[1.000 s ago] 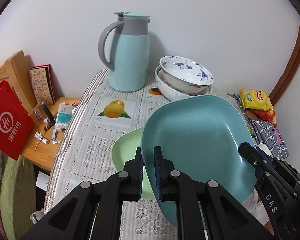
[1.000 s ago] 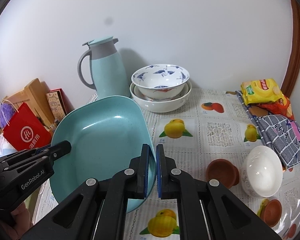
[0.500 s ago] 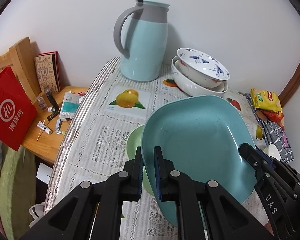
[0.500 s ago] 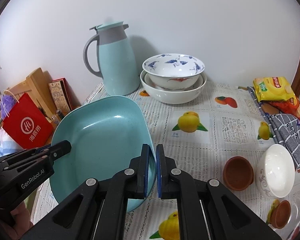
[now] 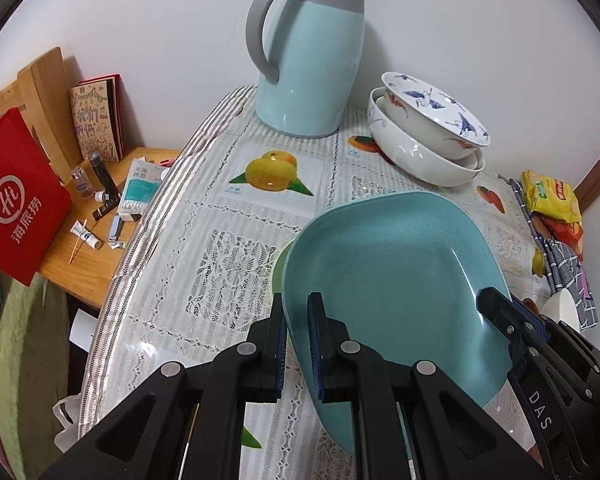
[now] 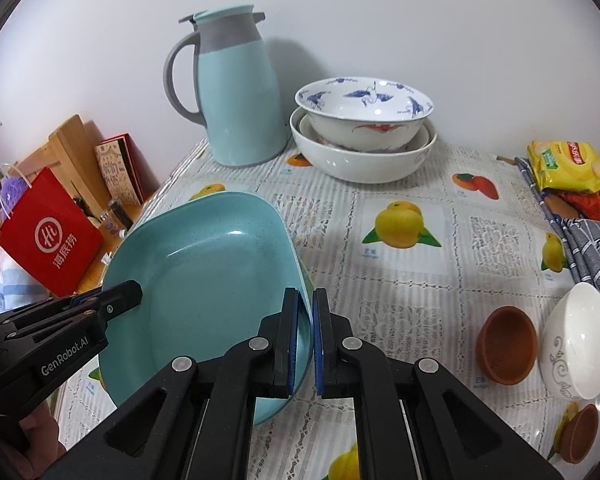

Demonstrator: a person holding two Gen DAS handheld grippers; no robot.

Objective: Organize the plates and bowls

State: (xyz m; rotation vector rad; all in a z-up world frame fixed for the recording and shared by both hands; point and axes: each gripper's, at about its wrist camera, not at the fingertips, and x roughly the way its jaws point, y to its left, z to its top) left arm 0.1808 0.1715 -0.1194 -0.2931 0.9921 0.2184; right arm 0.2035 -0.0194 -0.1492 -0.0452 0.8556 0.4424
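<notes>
White wall backs a table [image 6: 440, 280] under a lace-and-fruit cloth. Nearest, both grippers clamp the teal plate [image 5: 388, 276]: the left gripper [image 5: 297, 344] pinches its left rim, fingers narrowed onto the edge, and the right gripper [image 6: 305, 340] pinches the opposite rim the same way. The plate hangs tilted above the cloth, over a green plate [image 5: 278, 268] of which only a sliver shows at its left edge. A second ago much more of that green plate was exposed; the teal one now covers nearly all of it. Both cameras have also drawn closer to the far end, so the jug [image 6: 236, 92] and stacked bowls [image 6: 362, 128] loom larger than before.

To the right sit a brown cup [image 6: 506, 344] and, just beside it, a white bowl [image 6: 578, 340] tipped on its side. Farther right lie a checked cloth [image 6: 592, 248] and snack packets [image 6: 568, 168]. Off the left edge, a wooden side table [image 5: 96, 236] carries small clutter beside a red bag [image 5: 16, 196].
</notes>
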